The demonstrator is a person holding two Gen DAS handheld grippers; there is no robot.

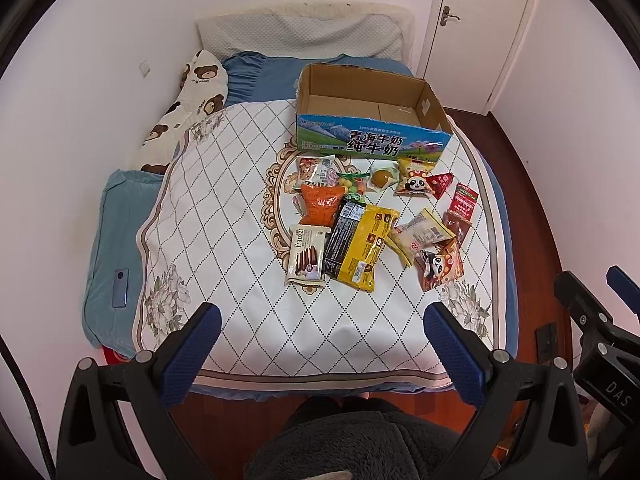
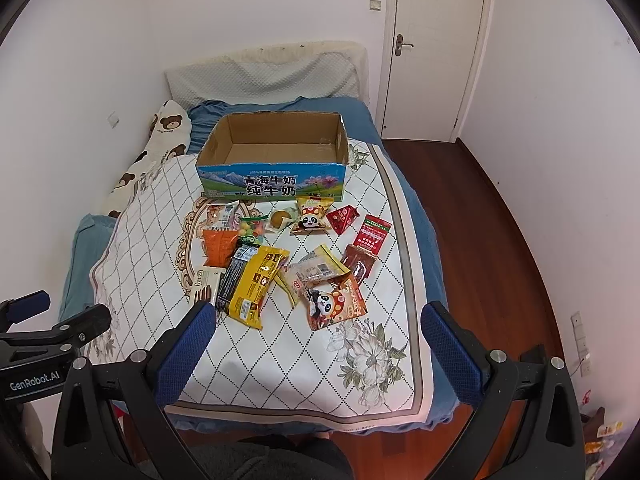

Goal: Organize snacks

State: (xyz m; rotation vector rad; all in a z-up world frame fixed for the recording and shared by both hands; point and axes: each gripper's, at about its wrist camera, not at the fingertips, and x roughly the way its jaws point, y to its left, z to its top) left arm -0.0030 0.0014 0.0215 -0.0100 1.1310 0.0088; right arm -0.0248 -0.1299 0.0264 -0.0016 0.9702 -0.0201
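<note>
- Snacks [image 1: 352, 216]: a loose spread of packets lies on the quilt [image 1: 224, 208], just in front of the box [image 1: 372, 136]. None is in the box.
- Nearest the box: a panda bag [image 1: 414, 182], a round cake [image 1: 380, 179], a candy pack [image 1: 352, 184] and a red triangle pack [image 1: 442, 183] form a row.
- Further from the box: the yellow bag [image 1: 366, 246] overlaps a dark packet, with the wafer pack [image 1: 306, 254] touching on the side away from the door [image 1: 480, 20]. A second panda bag [image 2: 336, 302] lies farthest out.
- Box: an open, empty milk carton, upright, its opening facing up. Judged the collection container, set directly behind the snacks to keep transfers short.
- Left gripper [image 1: 322, 320]: jaws wide open, holding nothing, poised over the bed's near edge, well apart from the snacks.
- Right gripper [image 2: 314, 318]: likewise fully open and empty, beside the left one.
- Both tools face the spread from the side opposite the box, a likely start posture; no packet is grasped yet.
- Bed: blue sheet, bear pillow [image 1: 192, 104] against the wall away from the door.
</note>
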